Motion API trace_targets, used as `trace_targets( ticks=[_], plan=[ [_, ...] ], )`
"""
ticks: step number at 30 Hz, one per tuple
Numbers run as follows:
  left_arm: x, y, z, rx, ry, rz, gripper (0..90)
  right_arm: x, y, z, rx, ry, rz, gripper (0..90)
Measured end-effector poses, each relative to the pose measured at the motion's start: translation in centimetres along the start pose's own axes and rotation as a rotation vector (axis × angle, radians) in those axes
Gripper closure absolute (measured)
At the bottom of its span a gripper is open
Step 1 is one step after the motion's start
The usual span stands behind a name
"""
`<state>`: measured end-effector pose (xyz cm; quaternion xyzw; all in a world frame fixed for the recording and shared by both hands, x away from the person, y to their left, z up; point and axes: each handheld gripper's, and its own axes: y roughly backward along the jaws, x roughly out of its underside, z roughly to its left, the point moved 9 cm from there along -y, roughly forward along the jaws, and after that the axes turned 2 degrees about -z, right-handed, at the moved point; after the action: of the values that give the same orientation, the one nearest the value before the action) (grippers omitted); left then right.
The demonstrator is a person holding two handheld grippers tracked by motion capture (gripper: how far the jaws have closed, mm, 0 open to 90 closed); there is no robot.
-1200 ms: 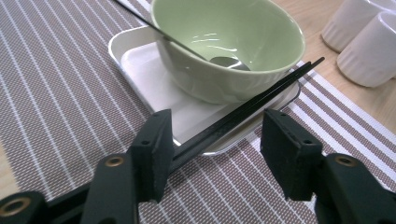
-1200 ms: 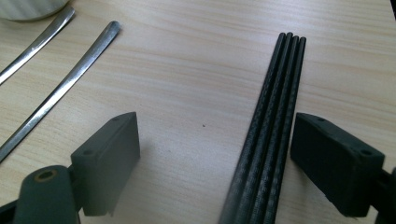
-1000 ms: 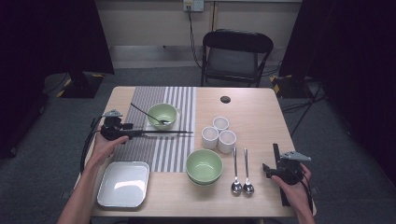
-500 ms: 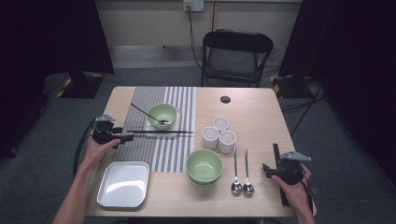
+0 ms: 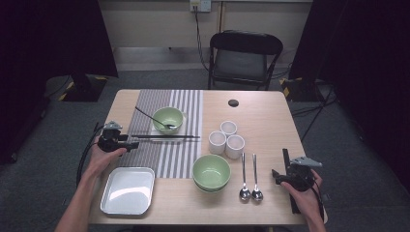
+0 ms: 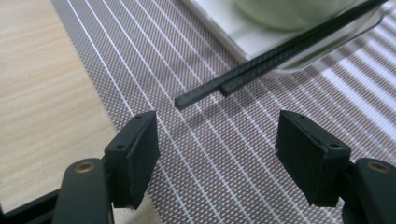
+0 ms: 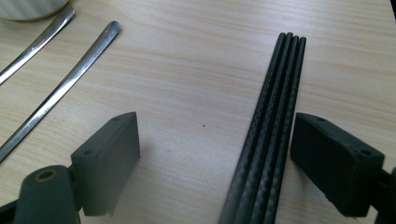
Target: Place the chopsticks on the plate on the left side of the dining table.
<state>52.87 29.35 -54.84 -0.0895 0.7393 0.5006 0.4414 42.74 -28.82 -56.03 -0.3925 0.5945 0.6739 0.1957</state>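
A pair of black chopsticks [image 5: 164,137] lies across the striped placemat [image 5: 169,157], its ends [image 6: 201,95] pointing at my left gripper [image 5: 134,143]. The left gripper [image 6: 217,123] is open just short of those ends. Its jaws have just been closing a little, with nothing between them. At the table's right edge my right gripper [image 5: 278,175] is low over the wood and open [image 7: 215,126]. A bundle of black chopsticks [image 7: 275,116] lies flat between its jaws, close to the right jaw and not pinched. From above the same bundle [image 5: 286,162] runs along the table edge.
A small green bowl [image 5: 168,118] with a spoon in it stands behind the placemat chopsticks. In the middle are three white cups [image 5: 226,140], a large green bowl [image 5: 211,171] and two spoons [image 5: 249,181]. A white tray [image 5: 128,190] sits front left. A chair [image 5: 244,58] stands beyond the table.
My left hand has drawn its gripper a little toward the near edge, off the chopstick ends. The chopsticks and the right gripper have stayed put.
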Motion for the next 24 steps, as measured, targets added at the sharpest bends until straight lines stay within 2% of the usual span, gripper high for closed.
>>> trace_targets(
  ticks=[5,10,16,24],
  plan=[
    [0.08,-0.22,-0.15,0.013,0.008,0.008,30.2,-0.01,-0.01,-0.01,0.0,0.001,-0.001,15.0],
    [0.15,-0.59,-0.51,0.015,-0.008,0.026,30.0,-0.01,-0.01,-0.01,0.0,0.001,-0.001,15.0],
    [-0.03,-0.8,-0.82,0.012,-0.013,0.023,29.2,-0.01,-0.01,-0.01,0.0,0.001,-0.001,15.0],
    [-0.39,-0.48,-0.55,-0.006,-0.013,0.003,28.8,-0.01,-0.01,-0.01,0.0,0.001,-0.001,15.0]
  ],
)
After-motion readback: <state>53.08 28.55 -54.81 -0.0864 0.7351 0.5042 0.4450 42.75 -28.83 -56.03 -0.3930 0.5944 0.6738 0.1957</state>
